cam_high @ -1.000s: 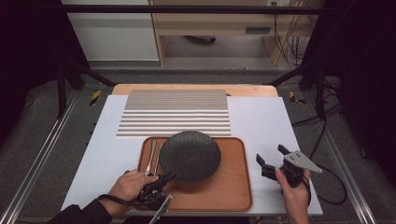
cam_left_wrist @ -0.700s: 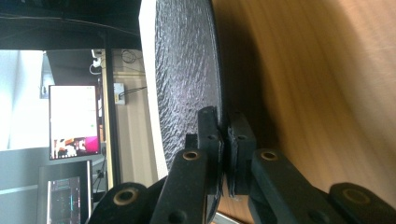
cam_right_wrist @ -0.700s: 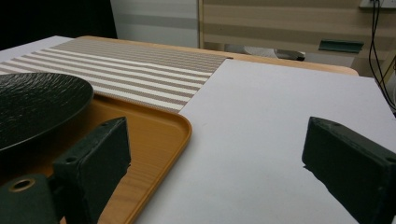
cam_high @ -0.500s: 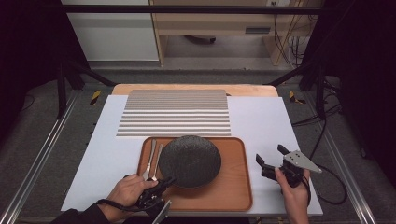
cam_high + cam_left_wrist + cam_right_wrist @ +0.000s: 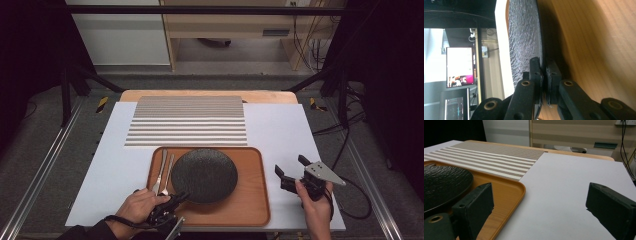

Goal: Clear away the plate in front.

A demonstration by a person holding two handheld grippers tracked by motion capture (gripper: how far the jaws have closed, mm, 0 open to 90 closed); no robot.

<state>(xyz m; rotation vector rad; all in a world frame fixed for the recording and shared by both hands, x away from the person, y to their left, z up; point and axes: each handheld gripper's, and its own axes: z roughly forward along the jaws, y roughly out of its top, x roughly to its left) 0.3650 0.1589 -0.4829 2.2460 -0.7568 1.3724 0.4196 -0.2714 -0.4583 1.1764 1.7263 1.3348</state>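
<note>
A round black textured plate (image 5: pixel 204 174) lies on the brown wooden tray (image 5: pixel 250 200), beside a fork and a knife (image 5: pixel 163 172). My left gripper (image 5: pixel 181 198) is shut on the plate's near-left rim; in the left gripper view the two pads (image 5: pixel 543 80) pinch the thin black edge of the plate (image 5: pixel 524 40), with the tray (image 5: pixel 594 50) under it. My right gripper (image 5: pixel 289 169) stands open over the white board to the right of the tray, nothing between its jaws. In the right gripper view the plate (image 5: pixel 444 185) and the tray's corner (image 5: pixel 509 192) lie to the left.
A striped placemat (image 5: pixel 187 120) lies behind the tray on the white board (image 5: pixel 285 130), which covers a wooden table. Metal rails run along both sides of the table. A cable trails from the right gripper at the right edge.
The plate has slid a little toward the tray's near side with my left gripper on its rim. The right gripper has stayed in place.
</note>
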